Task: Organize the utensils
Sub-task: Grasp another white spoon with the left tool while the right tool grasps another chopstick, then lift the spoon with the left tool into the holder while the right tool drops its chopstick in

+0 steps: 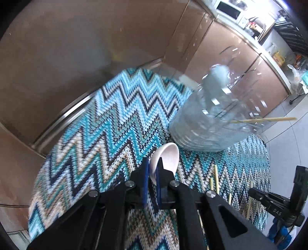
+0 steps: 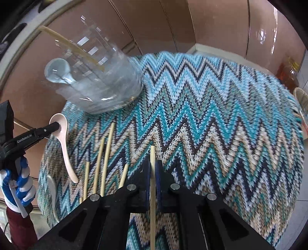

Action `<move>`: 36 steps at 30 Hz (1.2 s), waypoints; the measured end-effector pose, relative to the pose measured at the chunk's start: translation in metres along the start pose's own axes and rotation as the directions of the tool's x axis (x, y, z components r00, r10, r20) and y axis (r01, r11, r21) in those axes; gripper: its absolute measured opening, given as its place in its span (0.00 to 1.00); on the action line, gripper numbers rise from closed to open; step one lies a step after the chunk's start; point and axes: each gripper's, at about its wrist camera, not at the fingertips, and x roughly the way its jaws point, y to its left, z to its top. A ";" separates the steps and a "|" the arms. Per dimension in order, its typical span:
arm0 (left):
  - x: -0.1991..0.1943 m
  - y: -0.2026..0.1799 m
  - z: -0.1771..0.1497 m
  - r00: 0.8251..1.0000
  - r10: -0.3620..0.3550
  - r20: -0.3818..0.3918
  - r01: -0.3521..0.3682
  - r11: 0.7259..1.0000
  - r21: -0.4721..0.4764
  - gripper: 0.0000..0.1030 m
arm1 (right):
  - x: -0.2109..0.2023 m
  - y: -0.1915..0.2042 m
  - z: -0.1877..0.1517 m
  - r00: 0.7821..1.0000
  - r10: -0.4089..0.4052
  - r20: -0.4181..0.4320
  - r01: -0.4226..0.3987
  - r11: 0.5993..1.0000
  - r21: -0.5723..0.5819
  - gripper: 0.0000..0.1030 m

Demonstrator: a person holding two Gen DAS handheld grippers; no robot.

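My left gripper (image 1: 152,169) is shut on a pink-white ceramic spoon (image 1: 167,159) by its bowl, held above the zigzag cloth; the same spoon (image 2: 63,146) and left gripper (image 2: 55,126) show in the right wrist view. My right gripper (image 2: 153,167) is shut on a wooden chopstick (image 2: 152,202) that runs between its pads. A clear glass jar (image 2: 104,84) stands on the cloth and holds a pale blue spoon (image 2: 57,71) and one chopstick (image 2: 73,48); the jar also shows in the left wrist view (image 1: 215,119). Several loose chopsticks (image 2: 106,159) lie on the cloth.
The round table carries a blue, teal and beige zigzag knit cloth (image 2: 211,119). Another white spoon (image 2: 52,188) lies at the cloth's left edge. Brown glossy cabinet fronts (image 1: 77,57) stand behind the table. A counter with a microwave (image 1: 229,9) is at far right.
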 end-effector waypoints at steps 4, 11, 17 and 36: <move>-0.037 -0.011 -0.013 0.995 0.033 0.091 -0.037 0.999 0.035 0.06 | -0.034 0.004 -0.016 0.998 -0.005 0.067 0.007 0.999 -0.034 0.06; -0.093 -0.035 -0.044 0.972 0.065 0.226 -0.088 0.992 0.093 0.06 | -0.088 0.027 -0.048 0.985 -0.012 0.173 0.023 0.998 -0.061 0.06; -0.139 -0.056 -0.073 0.939 0.082 0.333 -0.139 0.979 0.151 0.06 | -0.125 0.050 -0.070 0.960 0.003 0.279 0.025 0.995 -0.096 0.06; -0.214 -0.066 -0.022 0.854 -0.035 0.520 -0.033 0.992 0.119 0.06 | -0.195 0.131 -0.007 0.728 0.234 0.644 -0.056 0.957 -0.284 0.06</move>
